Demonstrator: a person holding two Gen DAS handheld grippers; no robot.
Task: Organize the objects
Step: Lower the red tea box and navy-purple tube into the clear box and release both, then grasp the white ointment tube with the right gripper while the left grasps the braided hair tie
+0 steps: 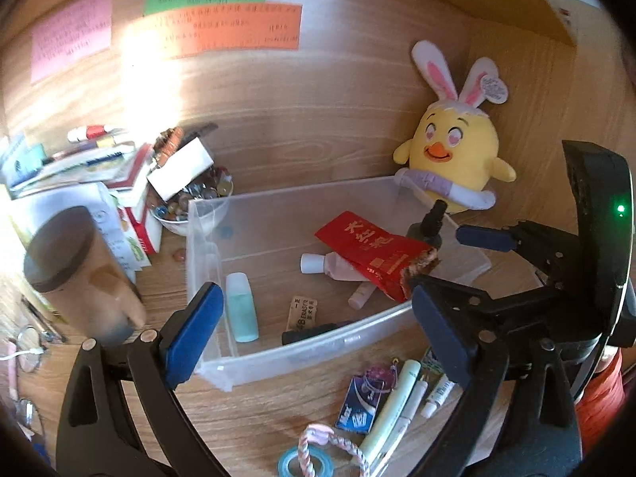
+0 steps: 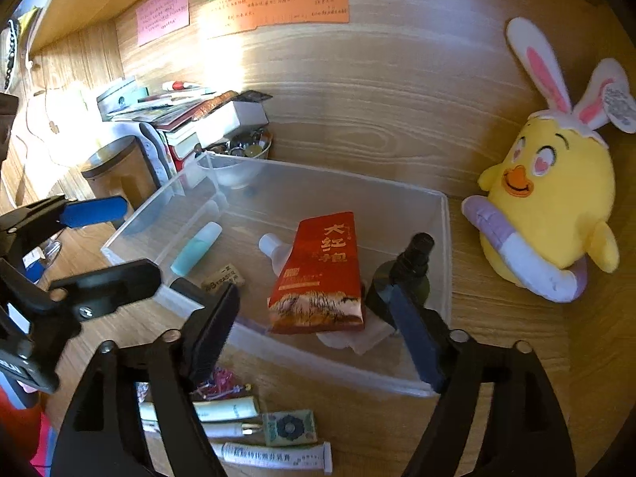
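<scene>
A clear plastic bin (image 1: 306, 353) (image 2: 445, 238) stands on the wooden desk. In it lie a red packet (image 1: 369, 254) (image 2: 322, 274), a dark green bottle (image 2: 401, 278) (image 1: 427, 230), a teal bottle (image 1: 241, 306) (image 2: 196, 248), a pink tube (image 1: 330, 264) and an eraser (image 1: 302, 314) (image 2: 222, 280). My left gripper (image 1: 314, 332) is open and empty above the bin's near edge. My right gripper (image 2: 318, 334) is open and empty just before the bin; it also shows in the left wrist view (image 1: 457, 266). Small items lie before the bin: a pale green pen (image 1: 393, 405), a blue packet (image 1: 359, 405), a white tube (image 2: 274, 455).
A yellow chick plush (image 1: 453, 159) (image 2: 552, 206) sits right of the bin. A lidded canister (image 1: 75, 270) (image 2: 115, 173), a bowl of small things (image 1: 190, 202) and stacked books (image 1: 79, 167) stand to the left. A tape roll (image 1: 306, 463) lies near.
</scene>
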